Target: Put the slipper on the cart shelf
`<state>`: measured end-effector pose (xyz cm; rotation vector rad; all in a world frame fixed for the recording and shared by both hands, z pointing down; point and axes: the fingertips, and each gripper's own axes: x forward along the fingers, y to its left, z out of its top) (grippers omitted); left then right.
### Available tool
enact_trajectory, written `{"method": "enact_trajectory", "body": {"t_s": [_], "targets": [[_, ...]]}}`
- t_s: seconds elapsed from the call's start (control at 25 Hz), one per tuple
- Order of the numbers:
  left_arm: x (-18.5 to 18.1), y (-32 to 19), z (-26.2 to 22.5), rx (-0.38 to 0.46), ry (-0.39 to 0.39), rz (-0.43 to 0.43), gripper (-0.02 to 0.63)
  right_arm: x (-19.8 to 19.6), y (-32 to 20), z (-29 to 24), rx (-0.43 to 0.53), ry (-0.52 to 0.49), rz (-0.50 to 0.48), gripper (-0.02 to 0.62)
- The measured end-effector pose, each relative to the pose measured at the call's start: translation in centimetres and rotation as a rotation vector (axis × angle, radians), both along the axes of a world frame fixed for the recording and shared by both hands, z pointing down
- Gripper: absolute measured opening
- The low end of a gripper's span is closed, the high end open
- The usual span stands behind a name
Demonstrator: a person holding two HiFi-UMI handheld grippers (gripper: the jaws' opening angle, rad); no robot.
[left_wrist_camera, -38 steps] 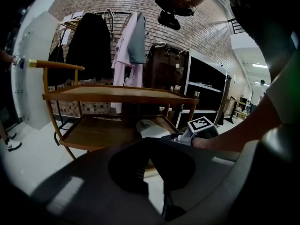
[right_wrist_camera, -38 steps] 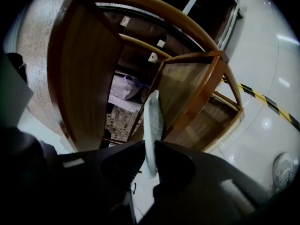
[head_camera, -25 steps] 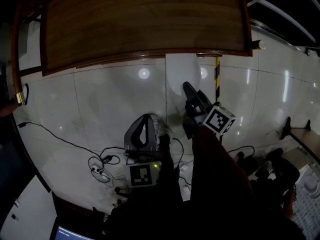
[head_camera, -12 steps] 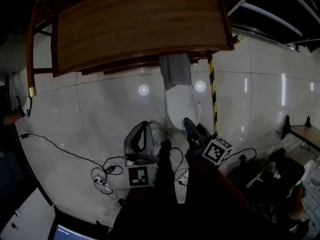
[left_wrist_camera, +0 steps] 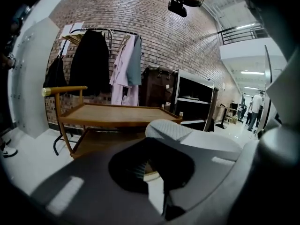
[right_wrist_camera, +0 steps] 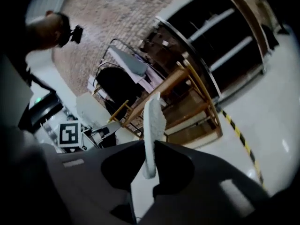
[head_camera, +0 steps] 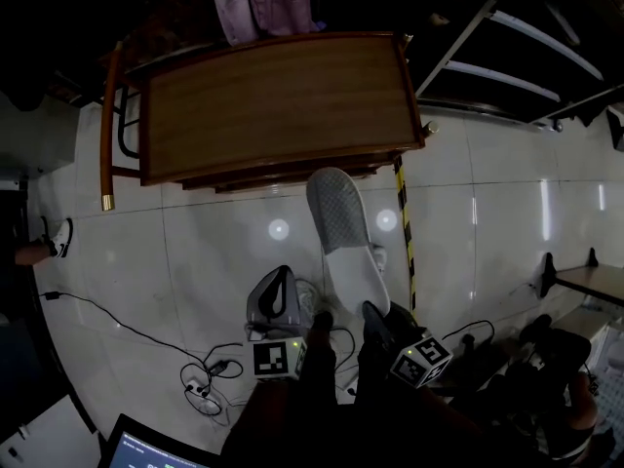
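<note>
A: The slipper (head_camera: 341,232) has been raised toward the wooden cart (head_camera: 273,105), its heel clamped in the right gripper (head_camera: 373,310).
B: Toe-first, so the shelf can be reached; the left gripper (head_camera: 281,276) is held aside, jaws together, empty.

The head view is dimly lit and vignetted black at its corners; glare spots are mirrored on the glossy floor (head_camera: 195,261). Fisheye bending is seen throughout.

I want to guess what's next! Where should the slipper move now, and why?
Probably forward over the cart: the right gripper grips the slipper by its edge, in the air, its far end just reaching the cart's near side.
</note>
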<state>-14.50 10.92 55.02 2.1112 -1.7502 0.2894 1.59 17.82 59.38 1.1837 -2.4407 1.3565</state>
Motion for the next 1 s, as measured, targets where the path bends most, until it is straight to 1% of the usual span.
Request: {"method": "enact_trajectory", "body": {"t_s": [0.12, 0.2, 0.32, 0.44, 0.56, 0.64, 0.72, 0.84, 0.92, 1.0], "targets": [[-0.3, -1.2, -1.7, 0.030, -0.001, 0.002, 0.015, 0.6, -2.2, -3.8, 0.187, 0.127, -0.005, 0.057], [-0.3, -1.7, -3.1, 0.044, 0.000, 0.010, 0.015, 1.2, -3.9, -6.1, 0.280, 0.219, 0.018, 0.057], [-0.3, -3.3, -6.5, 0.100, -0.004, 0.029, 0.015, 1.5, -7.3, -10.3, 0.421, 0.335, 0.062, 0.055], [-0.3, -5.8, -10.5, 0.163, -0.001, 0.032, 0.015, 1.9, -10.8, -13.9, 0.543, 0.397, 0.113, 0.055], [-0.5, -7.6, -13.9, 0.225, 0.010, 0.019, 0.015, 1.8, -13.9, -18.2, 0.658, 0.421, 0.171, 0.057], [-1.0, -8.0, -15.7, 0.259, 0.024, -0.004, 0.015, 2.0, -15.1, -20.9, 0.699, 0.435, 0.208, 0.057], [-1.5, -8.0, -17.5, 0.277, 0.030, -0.017, 0.015, 2.4, -15.4, -23.2, 0.715, 0.456, 0.238, 0.057], [-1.3, -8.7, -20.4, 0.308, 0.009, 0.011, 0.015, 2.5, -16.0, -26.6, 0.775, 0.454, 0.268, 0.057], [-1.0, -9.4, -23.1, 0.370, 0.013, 0.013, 0.015, 2.7, -16.3, -28.1, 0.812, 0.477, 0.268, 0.057], [-0.8, -9.8, -25.5, 0.431, 0.032, 0.001, 0.015, 2.9, -16.3, -28.9, 0.826, 0.494, 0.269, 0.057]]}}
